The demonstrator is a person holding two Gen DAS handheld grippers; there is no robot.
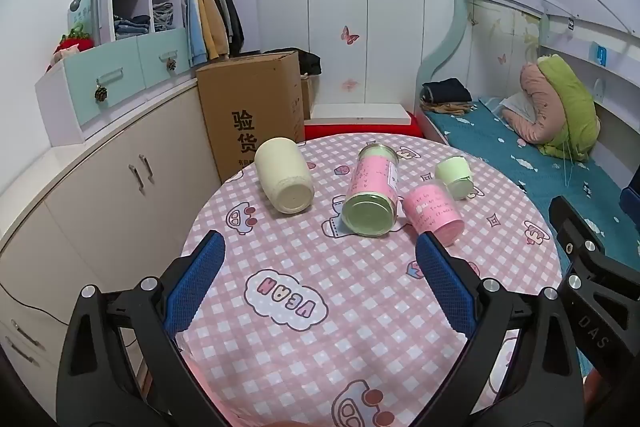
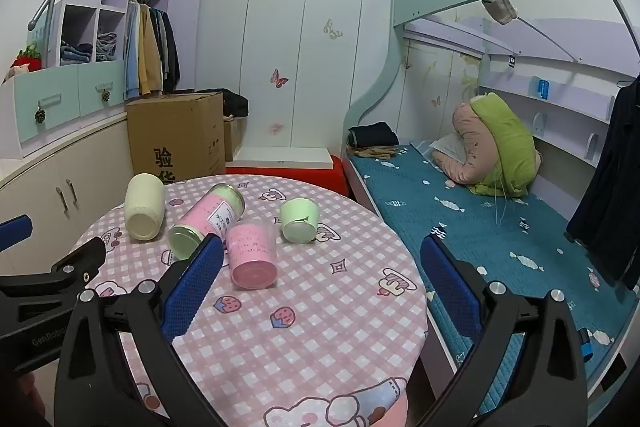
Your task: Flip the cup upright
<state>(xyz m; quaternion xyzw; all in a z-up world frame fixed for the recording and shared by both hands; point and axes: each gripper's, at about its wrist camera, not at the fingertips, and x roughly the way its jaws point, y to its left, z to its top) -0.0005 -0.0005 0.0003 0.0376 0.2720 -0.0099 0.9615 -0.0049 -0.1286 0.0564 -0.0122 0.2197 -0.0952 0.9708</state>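
Observation:
Several cups lie on their sides on a round table with a pink checked cloth (image 1: pixel 320 283). A cream cup (image 1: pixel 284 175) lies at the far left, base toward me. A tall pink-and-green jar (image 1: pixel 372 197) lies in the middle. A pink cup (image 1: pixel 433 214) lies right of it, and a small green cup (image 1: pixel 455 175) behind that. My left gripper (image 1: pixel 320 279) is open and empty, short of the cups. My right gripper (image 2: pixel 324 279) is open and empty, with the pink cup (image 2: pixel 252 253) beside its left finger; the green cup (image 2: pixel 299 219), jar (image 2: pixel 208 217) and cream cup (image 2: pixel 144 206) lie beyond.
A cardboard box (image 1: pixel 256 107) stands behind the table on the left, next to beige cabinets (image 1: pixel 100 195). A bed with a teal cover (image 2: pixel 480 227) runs along the table's right side. White wardrobe doors (image 1: pixel 340 7) are at the back.

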